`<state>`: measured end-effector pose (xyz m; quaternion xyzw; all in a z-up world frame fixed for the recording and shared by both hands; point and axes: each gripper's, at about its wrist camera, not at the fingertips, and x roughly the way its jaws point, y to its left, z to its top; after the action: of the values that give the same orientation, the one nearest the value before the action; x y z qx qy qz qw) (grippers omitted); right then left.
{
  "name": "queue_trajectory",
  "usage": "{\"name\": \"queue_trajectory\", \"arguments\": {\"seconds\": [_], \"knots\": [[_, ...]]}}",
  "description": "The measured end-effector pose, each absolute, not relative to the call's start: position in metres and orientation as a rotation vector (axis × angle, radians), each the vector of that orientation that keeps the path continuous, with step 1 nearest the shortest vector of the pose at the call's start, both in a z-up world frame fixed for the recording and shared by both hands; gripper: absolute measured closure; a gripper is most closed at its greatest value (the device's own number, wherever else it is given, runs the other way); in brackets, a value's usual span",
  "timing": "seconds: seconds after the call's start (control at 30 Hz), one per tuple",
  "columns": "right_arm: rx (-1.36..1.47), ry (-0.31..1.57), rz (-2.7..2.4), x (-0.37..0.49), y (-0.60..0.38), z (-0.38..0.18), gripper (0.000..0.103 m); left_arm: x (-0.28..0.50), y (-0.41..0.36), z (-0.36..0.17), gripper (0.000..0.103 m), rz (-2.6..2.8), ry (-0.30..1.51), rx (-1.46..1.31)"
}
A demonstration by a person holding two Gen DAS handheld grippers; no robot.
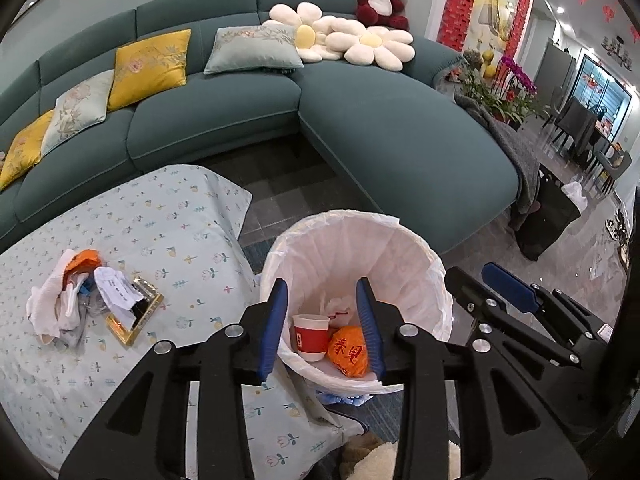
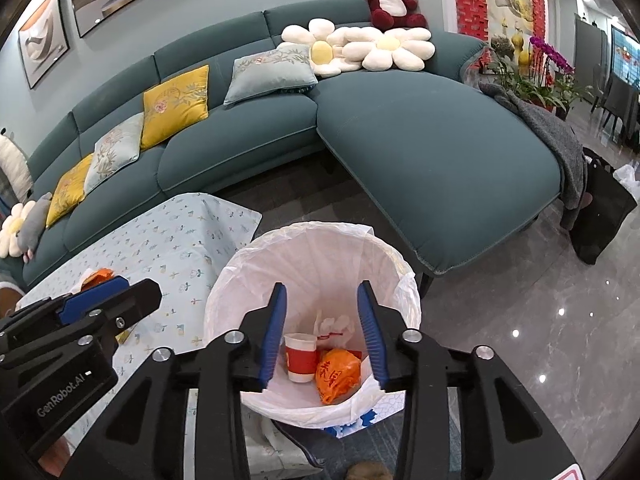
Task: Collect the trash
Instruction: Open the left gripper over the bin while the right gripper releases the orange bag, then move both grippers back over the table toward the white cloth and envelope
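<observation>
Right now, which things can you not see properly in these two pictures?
- Trash pile on the table: right wrist view, mostly hidden behind the left gripper.
- Bin's bottom: both views, covered by the red cup and orange bag.
- Gold tray's contents: left wrist view, under paper.

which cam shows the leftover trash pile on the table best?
Left wrist: the whole trash pile lies unobstructed on the tablecloth. Right wrist shows only an orange scrap behind the left tool.
</observation>
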<state>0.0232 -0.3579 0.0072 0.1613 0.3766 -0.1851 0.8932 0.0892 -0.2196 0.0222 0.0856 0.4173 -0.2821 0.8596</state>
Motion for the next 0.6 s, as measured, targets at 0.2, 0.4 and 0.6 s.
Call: {"name": "queue_trajectory", "arguments": {"seconds": [0.2, 0.4, 0.6], "knots": [[0.299, 0.765, -0.374, 0.026, -0.340, 0.022, 0.053, 0.089, -0.197, 0.034, 0.064, -0.569, 0.844, 0.153], [0.265, 0.753, -0.349, 0.034, -0.314, 0.035, 0.044, 0.090, -0.163, 0.044, 0.064, -0.525, 0.818, 0.129], [0.222, 0.746, -0.311, 0.043, -0.281, 0.045, 0.038, 0.094, -0.125, 0.048, 0.064, -0.468, 0.809, 0.097]]}}
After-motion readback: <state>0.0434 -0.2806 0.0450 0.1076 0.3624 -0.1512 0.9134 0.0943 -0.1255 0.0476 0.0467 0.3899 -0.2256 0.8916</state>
